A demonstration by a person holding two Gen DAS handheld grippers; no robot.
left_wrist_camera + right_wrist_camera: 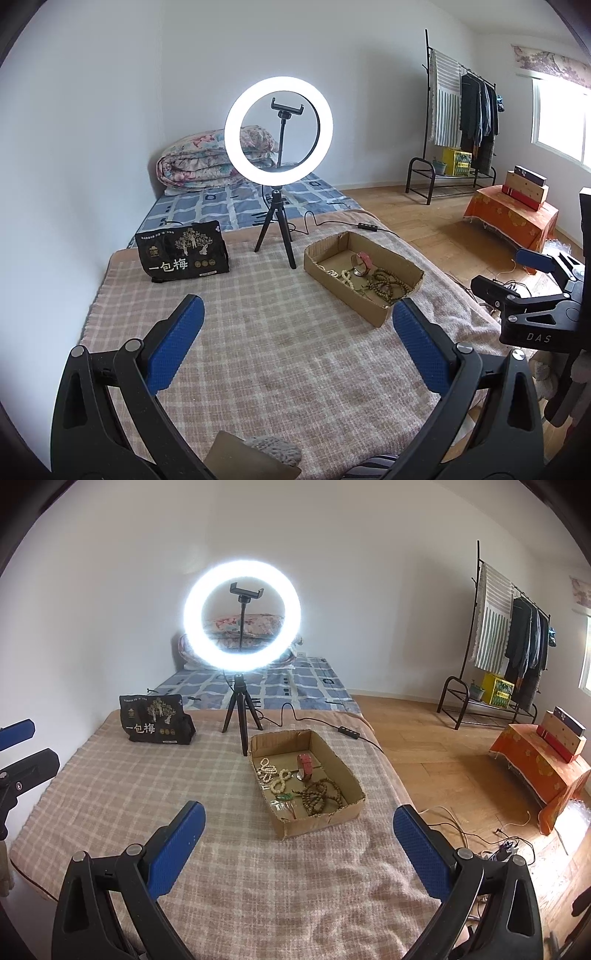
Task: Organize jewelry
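A shallow cardboard tray point(400, 264) point(345, 771) lies on the checked blanket. Inside it are a red-strapped watch point(364, 262) point(305, 766), white bead strands point(345, 276) point(275, 773) and brown bead strings point(388, 284) point(319, 795). A small green piece point(284, 796) lies near the tray's front. My left gripper point(297, 321) hovers open over the blanket, nothing between its blue pads. My right gripper point(299, 827) is open too, short of the tray's near end. A black pouch point(183, 251) point(157, 720) stands at the back left.
A lit ring light on a tripod point(279, 127) point(242, 618) stands behind the tray, its cable point(332, 223) trailing right. Folded quilt point(207, 158) at the bed's head. Beyond the bed: wood floor, clothes rack point(461, 122), orange-covered stand point(511, 218), floor cables point(480, 834).
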